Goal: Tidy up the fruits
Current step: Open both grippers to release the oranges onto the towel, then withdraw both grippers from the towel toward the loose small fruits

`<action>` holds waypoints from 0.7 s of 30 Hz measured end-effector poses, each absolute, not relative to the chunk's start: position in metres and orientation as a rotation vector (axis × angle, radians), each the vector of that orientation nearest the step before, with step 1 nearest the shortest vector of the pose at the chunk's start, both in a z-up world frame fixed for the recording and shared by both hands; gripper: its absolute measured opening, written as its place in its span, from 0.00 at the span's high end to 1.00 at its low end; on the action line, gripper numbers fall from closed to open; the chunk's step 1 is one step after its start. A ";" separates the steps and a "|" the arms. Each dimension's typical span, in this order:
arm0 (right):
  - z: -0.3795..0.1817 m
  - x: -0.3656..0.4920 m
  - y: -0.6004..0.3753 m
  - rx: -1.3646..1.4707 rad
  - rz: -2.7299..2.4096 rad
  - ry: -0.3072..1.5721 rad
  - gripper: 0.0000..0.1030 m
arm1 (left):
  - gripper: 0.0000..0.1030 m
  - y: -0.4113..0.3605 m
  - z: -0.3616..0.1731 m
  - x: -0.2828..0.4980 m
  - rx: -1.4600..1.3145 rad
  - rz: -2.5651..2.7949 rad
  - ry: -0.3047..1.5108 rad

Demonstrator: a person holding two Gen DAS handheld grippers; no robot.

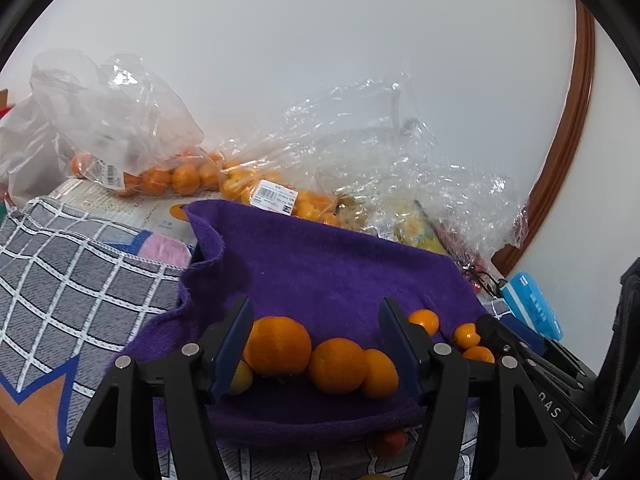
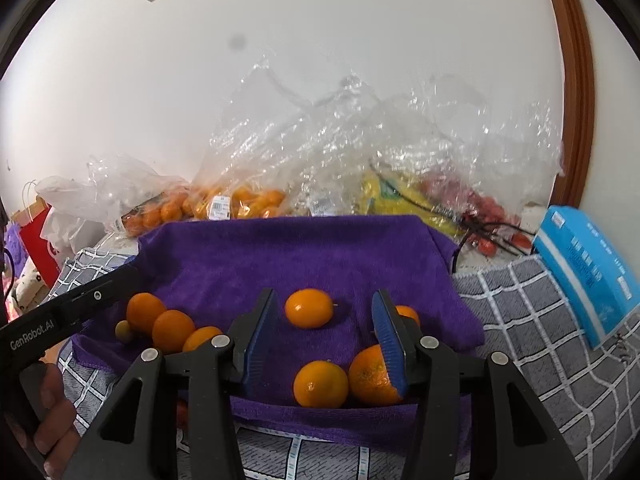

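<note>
Several loose oranges (image 2: pixel 320 384) sit on the purple towel (image 2: pixel 300 256), some in a touching row at its left, others scattered ahead of your right gripper (image 2: pixel 324 340). Judged step: gathering strays into the row. Your right jaws are spread wide, empty, one pad beside the largest orange (image 2: pixel 370 376). Your left gripper (image 1: pixel 316 344) is also spread, bracketing the row (image 1: pixel 320 356) without pinching. Next: centre on one fruit, then squeeze gently. Bagged fruit (image 2: pixel 240 200) lies behind.

Orange fruits (image 2: pixel 309 308), purple towel (image 2: pixel 304 256)
</note>
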State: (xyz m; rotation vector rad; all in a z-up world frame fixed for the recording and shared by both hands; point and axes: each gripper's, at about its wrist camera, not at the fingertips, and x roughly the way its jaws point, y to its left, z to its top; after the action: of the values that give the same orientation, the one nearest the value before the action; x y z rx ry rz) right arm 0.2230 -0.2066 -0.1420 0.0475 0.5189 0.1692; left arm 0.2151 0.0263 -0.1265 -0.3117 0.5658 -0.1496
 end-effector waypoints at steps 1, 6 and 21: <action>-0.140 0.221 -0.206 0.047 0.171 0.512 0.53 | 0.39 0.027 -0.125 0.214 -0.313 -0.145 0.560; -0.122 0.212 -0.208 0.057 0.167 0.483 0.53 | 0.39 0.030 -0.112 0.207 -0.284 -0.107 0.512; -0.100 0.143 -0.195 0.045 0.177 0.530 0.53 | 0.39 0.047 -0.077 0.158 -0.199 -0.085 0.534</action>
State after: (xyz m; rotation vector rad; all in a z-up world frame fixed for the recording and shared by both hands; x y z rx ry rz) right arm 0.1431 -0.1951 -0.0997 0.0449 0.5303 0.1771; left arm 0.1584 0.0472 -0.0773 -0.1992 0.5337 -0.0847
